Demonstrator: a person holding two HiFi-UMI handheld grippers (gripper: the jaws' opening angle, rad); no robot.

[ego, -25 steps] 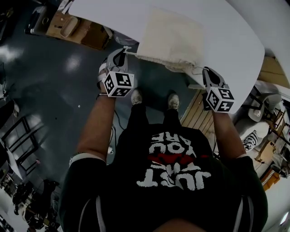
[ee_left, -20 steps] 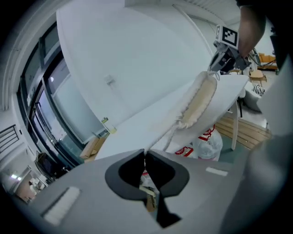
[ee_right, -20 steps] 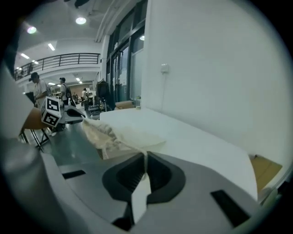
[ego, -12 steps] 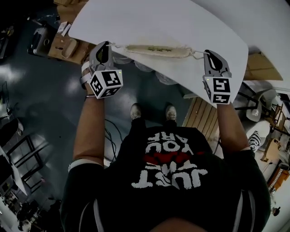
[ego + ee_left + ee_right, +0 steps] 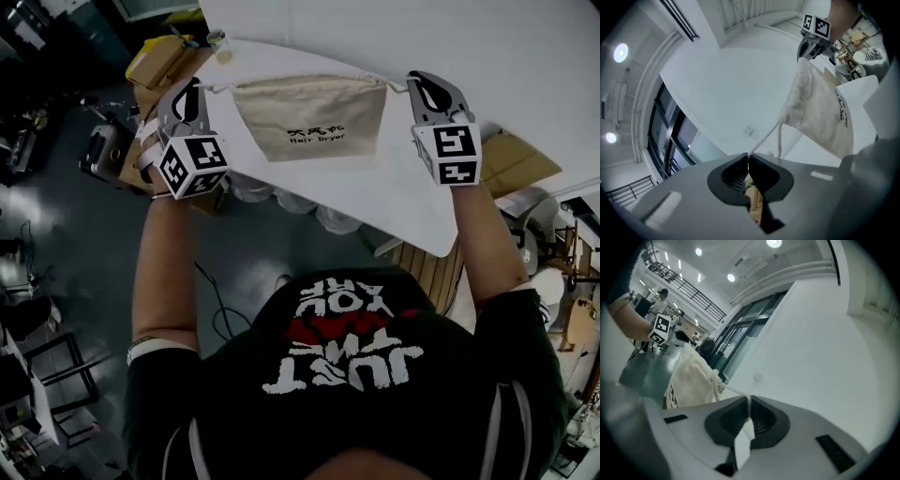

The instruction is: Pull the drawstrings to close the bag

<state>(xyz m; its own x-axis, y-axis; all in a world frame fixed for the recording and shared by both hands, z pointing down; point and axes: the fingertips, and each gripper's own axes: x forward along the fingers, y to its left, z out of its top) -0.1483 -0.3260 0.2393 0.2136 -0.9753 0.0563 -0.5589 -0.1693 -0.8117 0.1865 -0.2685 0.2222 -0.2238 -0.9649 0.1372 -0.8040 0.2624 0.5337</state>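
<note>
- The left claw (image 5: 192, 91) is pinched together on the left drawstring (image 5: 765, 137), which runs taut from the jaws to the bag's gathered corner.
- The right claw (image 5: 424, 82) is clamped the same way on the right drawstring (image 5: 731, 390).
- The bag (image 5: 309, 117) hangs in the air between the claws, carried by the cords alone. Its top edge looks stretched wide, so the mouth seems only partly closed.
- Beyond it lies the white worktop (image 5: 487, 47).
- The cords are thin, so a sharp tug could slide one through its jaws and drop that side. Uneven pulling would likely bunch one corner only.
</note>
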